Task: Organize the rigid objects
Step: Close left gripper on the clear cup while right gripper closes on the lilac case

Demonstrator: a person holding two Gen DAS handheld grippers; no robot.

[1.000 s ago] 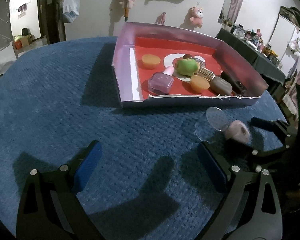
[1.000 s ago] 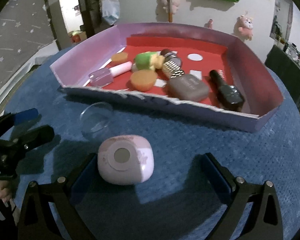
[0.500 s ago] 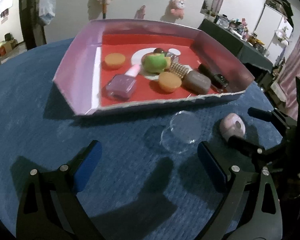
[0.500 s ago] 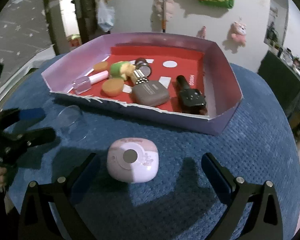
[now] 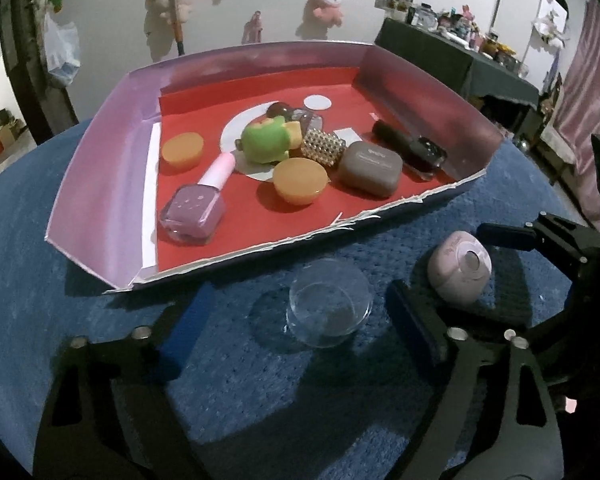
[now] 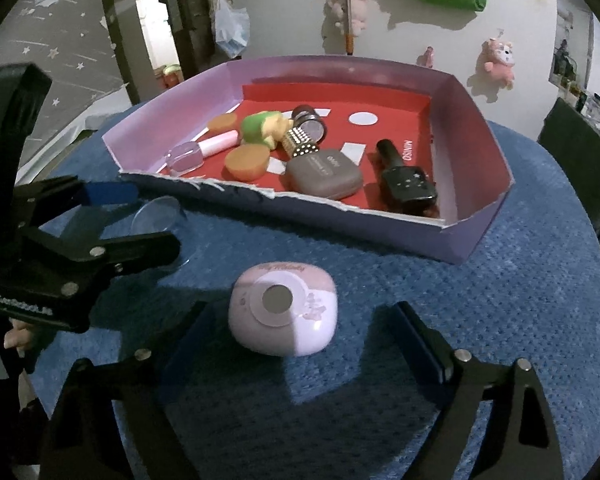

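Both our claws are closing: the left claw (image 5: 296,316) now straddles the cup (image 5: 329,303), the right claw (image 6: 300,336) the pink case (image 6: 283,314), neither gripped; box (image 5: 100,184) beyond.

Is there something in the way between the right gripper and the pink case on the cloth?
Nothing visible: the pink case lies on the blue cloth between the closing fingers of the right gripper, which do not touch it yet.

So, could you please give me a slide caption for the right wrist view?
Right claw closing around the pink case, not yet gripping, before the purple tray.
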